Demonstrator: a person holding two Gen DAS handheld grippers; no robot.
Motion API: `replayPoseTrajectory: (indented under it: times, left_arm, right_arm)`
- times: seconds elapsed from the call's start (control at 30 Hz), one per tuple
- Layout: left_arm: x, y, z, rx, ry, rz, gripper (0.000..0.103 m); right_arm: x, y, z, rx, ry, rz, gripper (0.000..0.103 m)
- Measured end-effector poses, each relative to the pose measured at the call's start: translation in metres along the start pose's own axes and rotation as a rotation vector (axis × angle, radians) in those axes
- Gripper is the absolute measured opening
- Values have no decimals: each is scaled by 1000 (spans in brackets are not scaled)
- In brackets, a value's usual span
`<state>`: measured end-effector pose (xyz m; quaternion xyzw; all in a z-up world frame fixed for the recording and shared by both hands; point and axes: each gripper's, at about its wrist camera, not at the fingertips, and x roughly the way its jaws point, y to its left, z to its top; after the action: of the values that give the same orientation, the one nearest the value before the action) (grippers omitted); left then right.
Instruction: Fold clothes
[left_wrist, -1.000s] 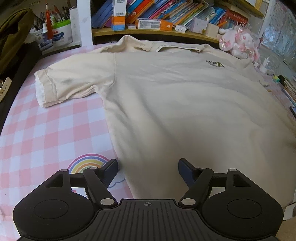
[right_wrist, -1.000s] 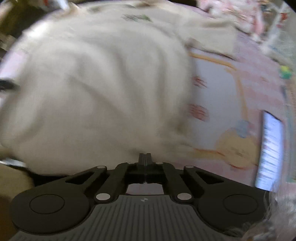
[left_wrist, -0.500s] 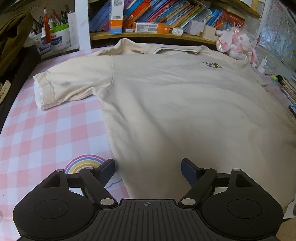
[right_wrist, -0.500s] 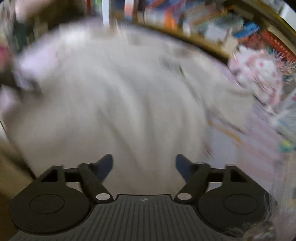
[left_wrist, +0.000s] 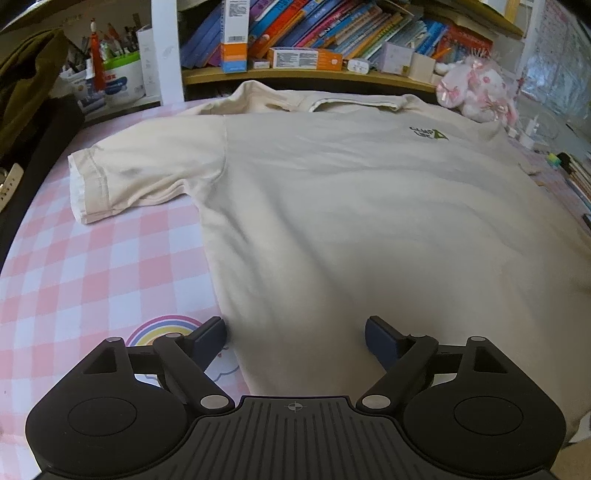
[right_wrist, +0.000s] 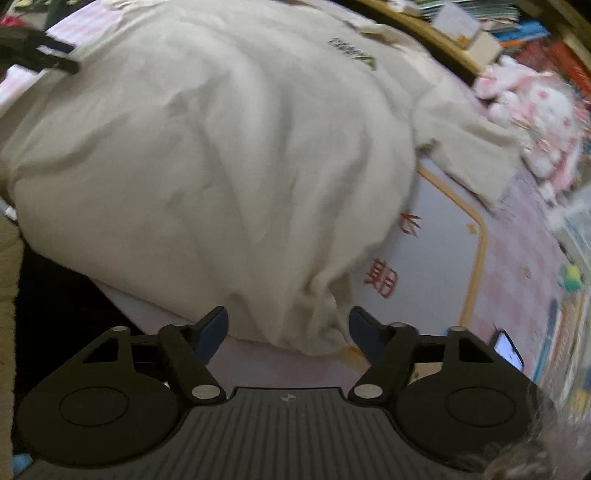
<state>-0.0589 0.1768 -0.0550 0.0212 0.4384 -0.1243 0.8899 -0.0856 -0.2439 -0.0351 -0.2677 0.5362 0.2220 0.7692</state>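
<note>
A cream polo shirt lies flat, front up, on a pink checked table cover, collar at the far side. My left gripper hovers over the shirt's lower left edge. It is open wide, and fabric lies between its fingers without being pinched. One of its dark fingers shows at the top left of the right wrist view. My right gripper points steeply down at the bunched lower right hem corner. Its jaws are closing with the cloth between them, and the pads do not press on it.
A bookshelf runs along the far side, with a pen tub to its left. A pink plush toy sits by the right shoulder. A lit phone lies right of the hem. The near table edge drops into dark.
My right gripper went from shut to open, rolled, and sank toward the hem corner, and its jaws now narrow again. My left gripper stayed put and its jaws widened a little.
</note>
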Motion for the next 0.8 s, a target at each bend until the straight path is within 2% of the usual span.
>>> replayPoseTrajectory:
  times: [0.07,0.1,0.13,0.17,0.23,0.33,0.4,0.43,0.47,0.5,0.57,0.67,0.73,0.8]
  left_arm:
    - [0,-1,0,9,0,5,85]
    - [0,-1,0,9,1,6,85]
    - [0,-1,0,6,1,6,85]
    - [0,0,0,2,1,8,85]
    - [0,-1,0,-10,0,21,85]
    - [-1,-2,-1,-22,0,36,85]
    - [0,-3,0,-24,3,43,85]
    - [0,-3,0,-25,4,47,85]
    - [-1,-4,0,-25,6,49,85]
    - [-1,-3,-1,-24,7,50,86]
    - [-2,-2,-2,-27,4,55,86]
    - [-3,-2,-5,-34,-6,62,86]
    - [-3,-3,-6,-25,-8,68,86]
    - [-2,-5,-6,-10,-6,70,86]
  right_arm:
    - [9,-3,6,-33,30,2,54]
    - [12,-7,8,-31,52,37,46]
    - [16,-11,10,-28,75,71,23]
    - [18,-14,13,-24,94,112,13]
    - [12,-20,29,3,89,241,8]
    - [-20,-28,72,84,-128,404,8]
    - [-30,-39,103,238,-300,413,10]
    - [-32,-45,117,326,-383,410,30]
    - [-34,-50,131,404,-454,402,45]
    - [-34,-52,139,429,-467,376,62]
    - [-33,-54,146,396,-448,287,57]
    - [-21,-64,129,354,-344,199,57]
    - [-8,-70,111,374,-272,164,51]
    - [-6,-63,91,409,-241,155,50]
